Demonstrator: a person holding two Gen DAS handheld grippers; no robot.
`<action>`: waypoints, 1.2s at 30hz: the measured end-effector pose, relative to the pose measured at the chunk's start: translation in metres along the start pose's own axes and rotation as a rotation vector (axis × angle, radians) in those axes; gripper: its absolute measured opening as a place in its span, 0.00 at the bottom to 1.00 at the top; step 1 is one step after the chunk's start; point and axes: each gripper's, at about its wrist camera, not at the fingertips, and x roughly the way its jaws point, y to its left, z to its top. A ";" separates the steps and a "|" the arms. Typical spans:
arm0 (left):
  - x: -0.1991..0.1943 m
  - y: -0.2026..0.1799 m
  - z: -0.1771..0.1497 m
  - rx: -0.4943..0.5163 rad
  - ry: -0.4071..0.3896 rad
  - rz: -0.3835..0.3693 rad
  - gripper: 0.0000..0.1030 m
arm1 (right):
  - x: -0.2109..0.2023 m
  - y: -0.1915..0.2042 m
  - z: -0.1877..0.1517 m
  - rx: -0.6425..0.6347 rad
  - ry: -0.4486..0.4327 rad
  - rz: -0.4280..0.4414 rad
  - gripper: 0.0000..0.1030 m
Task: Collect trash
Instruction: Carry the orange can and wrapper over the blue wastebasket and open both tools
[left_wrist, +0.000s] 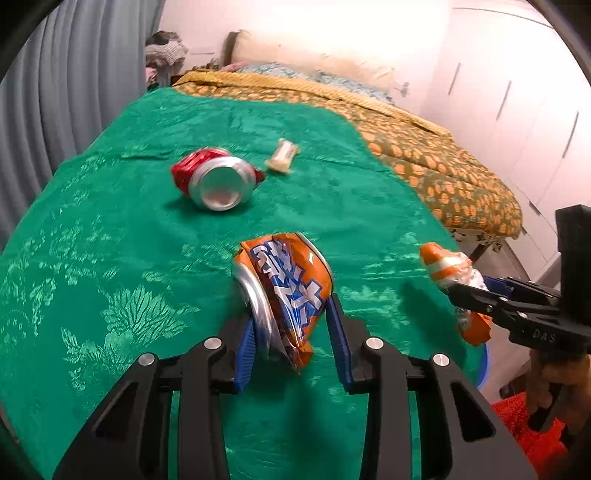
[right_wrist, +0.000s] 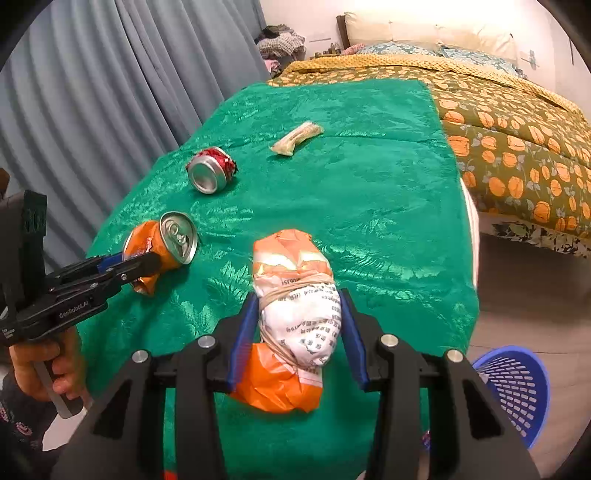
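A crushed orange soda can (left_wrist: 284, 273) sits between the blue pads of my left gripper (left_wrist: 291, 314), which is shut on it just above the green cloth (left_wrist: 110, 221). My right gripper (right_wrist: 299, 299) is shut on an orange-and-white plastic bundle (right_wrist: 295, 280) tied with a rubber band. In the right wrist view the left gripper (right_wrist: 147, 264) grips the orange can (right_wrist: 162, 243) at the left. In the left wrist view the right gripper (left_wrist: 458, 291) carries the bundle (left_wrist: 447, 266) at the right. A crushed red can (left_wrist: 218, 181) and a small beige wrapper (left_wrist: 282, 157) lie further back.
A blue perforated basket (right_wrist: 517, 387) stands on the floor below the table's right corner. A bed with an orange-patterned cover (right_wrist: 517, 147) lies beyond the table. Grey curtains (right_wrist: 92, 92) hang along the left side. A hand (right_wrist: 40, 365) holds the left gripper's handle.
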 end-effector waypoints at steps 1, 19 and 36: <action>-0.001 -0.003 0.000 0.002 -0.001 -0.009 0.34 | -0.002 -0.002 0.000 0.001 -0.004 0.001 0.42; 0.022 -0.150 0.004 0.135 0.058 -0.298 0.34 | -0.087 -0.127 -0.032 0.170 -0.058 -0.173 0.42; 0.153 -0.347 -0.047 0.318 0.316 -0.439 0.36 | -0.107 -0.283 -0.118 0.485 0.020 -0.332 0.42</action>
